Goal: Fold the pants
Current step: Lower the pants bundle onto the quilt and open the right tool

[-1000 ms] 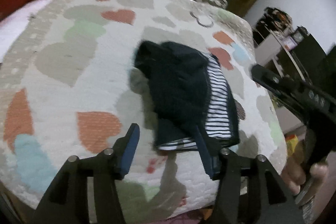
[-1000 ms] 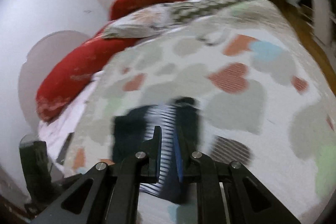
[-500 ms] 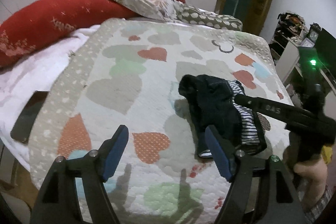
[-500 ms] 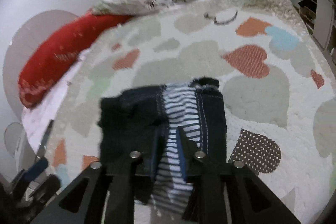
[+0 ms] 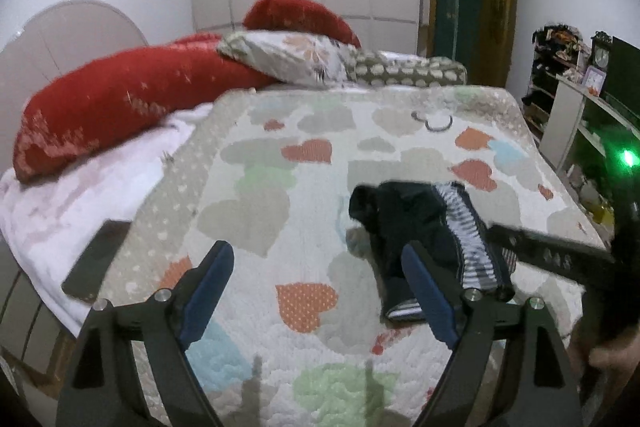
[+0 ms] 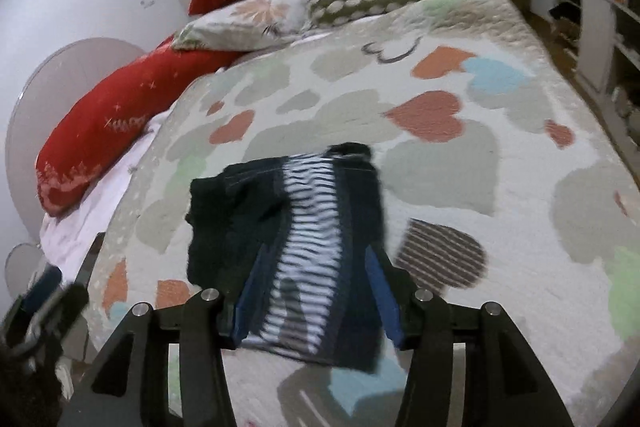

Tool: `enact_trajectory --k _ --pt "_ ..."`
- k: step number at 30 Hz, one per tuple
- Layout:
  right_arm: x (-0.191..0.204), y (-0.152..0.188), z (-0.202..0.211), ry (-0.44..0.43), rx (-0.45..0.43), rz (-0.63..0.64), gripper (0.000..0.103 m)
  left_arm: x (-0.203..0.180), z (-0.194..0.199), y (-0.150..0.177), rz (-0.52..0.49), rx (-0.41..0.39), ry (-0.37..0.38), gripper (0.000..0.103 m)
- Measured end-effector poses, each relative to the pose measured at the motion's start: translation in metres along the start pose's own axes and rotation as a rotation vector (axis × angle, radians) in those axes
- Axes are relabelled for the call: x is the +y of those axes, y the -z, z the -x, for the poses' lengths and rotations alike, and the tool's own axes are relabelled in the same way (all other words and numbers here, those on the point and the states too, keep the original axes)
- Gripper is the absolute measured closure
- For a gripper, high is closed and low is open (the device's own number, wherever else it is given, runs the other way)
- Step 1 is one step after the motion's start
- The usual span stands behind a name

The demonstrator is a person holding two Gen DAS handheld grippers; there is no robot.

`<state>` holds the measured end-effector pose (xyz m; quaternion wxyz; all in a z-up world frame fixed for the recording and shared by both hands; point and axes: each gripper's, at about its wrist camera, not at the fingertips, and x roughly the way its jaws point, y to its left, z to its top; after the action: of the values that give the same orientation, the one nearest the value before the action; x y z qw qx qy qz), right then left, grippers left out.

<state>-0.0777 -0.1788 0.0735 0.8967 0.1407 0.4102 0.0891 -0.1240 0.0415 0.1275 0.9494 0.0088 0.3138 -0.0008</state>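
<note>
The pants (image 6: 296, 227) are dark navy with a striped lining and lie folded in a compact bundle on the heart-patterned quilt (image 6: 460, 187). In the left wrist view they (image 5: 420, 227) lie to the right of centre. My left gripper (image 5: 316, 275) is open and empty, raised above the quilt, left of the bundle. My right gripper (image 6: 316, 279) is open just above the near edge of the bundle, one finger on each side of the striped part. It also shows in the left wrist view (image 5: 520, 239) reaching in from the right.
A long red pillow (image 5: 120, 99) and patterned pillows (image 5: 292, 55) lie at the head of the bed. A dark phone (image 5: 96, 259) rests on the white sheet at the left edge. Shelves (image 5: 576, 107) stand right of the bed, near a green door (image 5: 460, 7).
My right gripper has opened from shut, letting go of the pants, which now rest on the quilt. My left gripper has risen and pulled back left of the bundle.
</note>
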Motion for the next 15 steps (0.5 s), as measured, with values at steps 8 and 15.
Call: enact_trajectory --k 8,15 --pt "-0.004 0.012 0.022 0.056 -0.044 0.010 0.045 -0.008 0.036 -0.013 0.026 -0.179 -0.038 0.000" --pt "-0.005 0.016 0.024 0.089 -0.049 0.018 0.041 -0.013 0.034 -0.032 0.033 -0.166 0.042 0.000"
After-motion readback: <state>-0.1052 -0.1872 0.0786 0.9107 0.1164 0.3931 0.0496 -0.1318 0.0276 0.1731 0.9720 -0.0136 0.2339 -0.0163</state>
